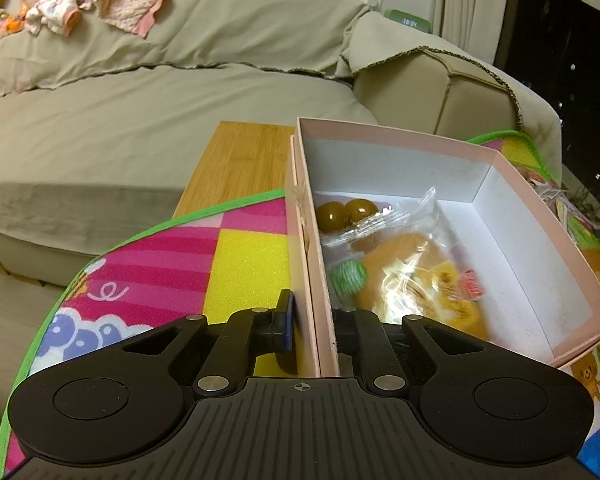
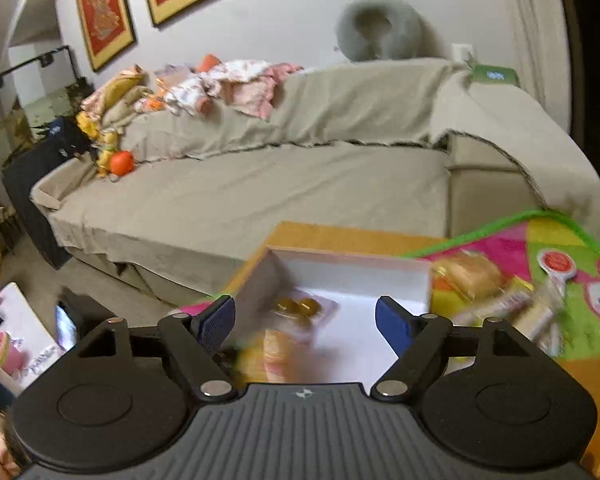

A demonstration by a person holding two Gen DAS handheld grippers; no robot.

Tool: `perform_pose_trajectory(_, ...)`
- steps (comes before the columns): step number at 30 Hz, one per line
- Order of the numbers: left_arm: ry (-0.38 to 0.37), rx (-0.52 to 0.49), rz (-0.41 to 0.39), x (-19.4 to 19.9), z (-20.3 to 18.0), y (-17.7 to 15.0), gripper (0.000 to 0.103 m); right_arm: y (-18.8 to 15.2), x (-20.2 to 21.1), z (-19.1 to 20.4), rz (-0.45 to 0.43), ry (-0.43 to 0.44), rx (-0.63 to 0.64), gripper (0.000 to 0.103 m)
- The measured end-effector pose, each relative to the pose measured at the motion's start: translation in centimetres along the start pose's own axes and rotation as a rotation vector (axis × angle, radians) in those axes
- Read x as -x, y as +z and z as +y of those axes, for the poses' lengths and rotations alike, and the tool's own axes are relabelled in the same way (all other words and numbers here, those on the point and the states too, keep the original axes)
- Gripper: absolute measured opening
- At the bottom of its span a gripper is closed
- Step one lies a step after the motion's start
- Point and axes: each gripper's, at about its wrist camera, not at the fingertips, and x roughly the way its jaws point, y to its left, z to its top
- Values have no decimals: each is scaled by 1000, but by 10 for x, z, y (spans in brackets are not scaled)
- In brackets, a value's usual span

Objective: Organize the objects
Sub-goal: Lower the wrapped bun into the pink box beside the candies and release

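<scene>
Your left gripper (image 1: 314,330) is clamped on the near left wall of the pink box (image 1: 532,200) — one finger outside over the play mat (image 1: 172,272), the other inside the box. Just ahead of that inner finger lie a green ball (image 1: 348,278) and a clear bag of snacks (image 1: 416,276), with two brown balls (image 1: 346,212) farther back toward the far wall. The box sits partly on the mat and partly on the wooden tabletop (image 1: 240,160), in front of the sofa (image 1: 140,120). Your right gripper (image 2: 306,322) is spread wide and holds nothing — it hovers above the box's open top, with blurred packets (image 2: 500,292) on the mat to its right.
</scene>
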Motion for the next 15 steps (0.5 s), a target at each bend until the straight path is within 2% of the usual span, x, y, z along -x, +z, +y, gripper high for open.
perform_pose_trajectory(5, 2, -4, 2, 0, -1, 0, 13, -21, 2, -33, 44, -79, -21, 81)
perform_pose_trajectory(10, 2, -3, 2, 0, -1, 0, 13, -42, -3, -74, 90, -204, -23, 81)
perform_pose_trajectory(15, 2, -3, 2, 0, -1, 0, 13, -47, -15, -121, 114, -314, -68, 81)
